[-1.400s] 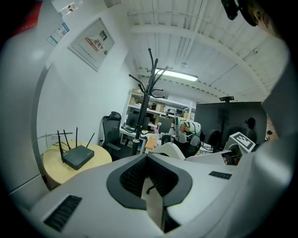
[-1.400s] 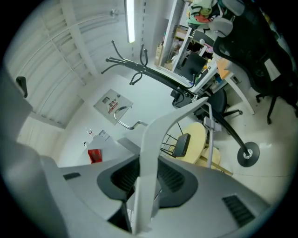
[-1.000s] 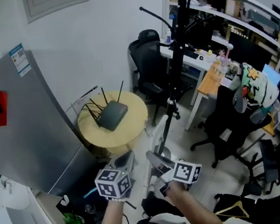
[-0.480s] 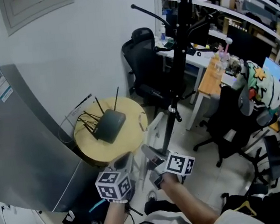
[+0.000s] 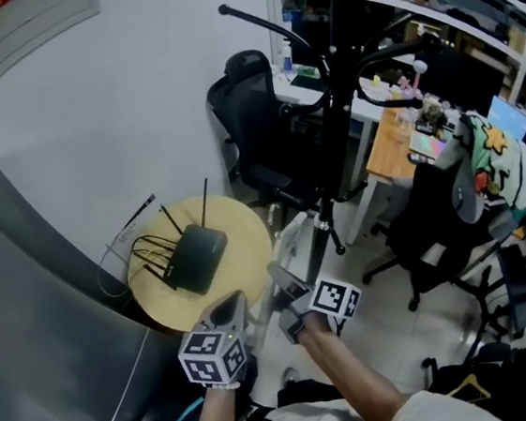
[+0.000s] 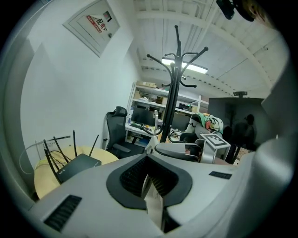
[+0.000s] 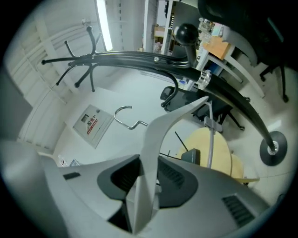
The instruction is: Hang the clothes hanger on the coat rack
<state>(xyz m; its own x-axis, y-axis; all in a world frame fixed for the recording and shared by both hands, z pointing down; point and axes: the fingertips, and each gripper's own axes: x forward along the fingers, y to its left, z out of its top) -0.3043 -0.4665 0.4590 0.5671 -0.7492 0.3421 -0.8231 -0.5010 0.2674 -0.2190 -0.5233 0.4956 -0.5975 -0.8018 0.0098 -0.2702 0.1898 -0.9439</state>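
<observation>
Right gripper (image 7: 144, 182) and left gripper (image 6: 149, 180) each clamp the hanger (image 7: 160, 128). Its hook (image 7: 129, 126) juts ahead toward the rack (image 5: 346, 129), right hand nearer.

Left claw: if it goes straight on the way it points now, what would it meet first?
Most likely the coat rack: its pole stands almost dead ahead, slightly to the right. Depth is unclear; a near miss is possible.

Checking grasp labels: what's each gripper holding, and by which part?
Both hold the pale clothes hanger. The right gripper clamps one shoulder arm, short of the hook. The left gripper clamps a thin pale strip, apparently the other arm's end.
</observation>
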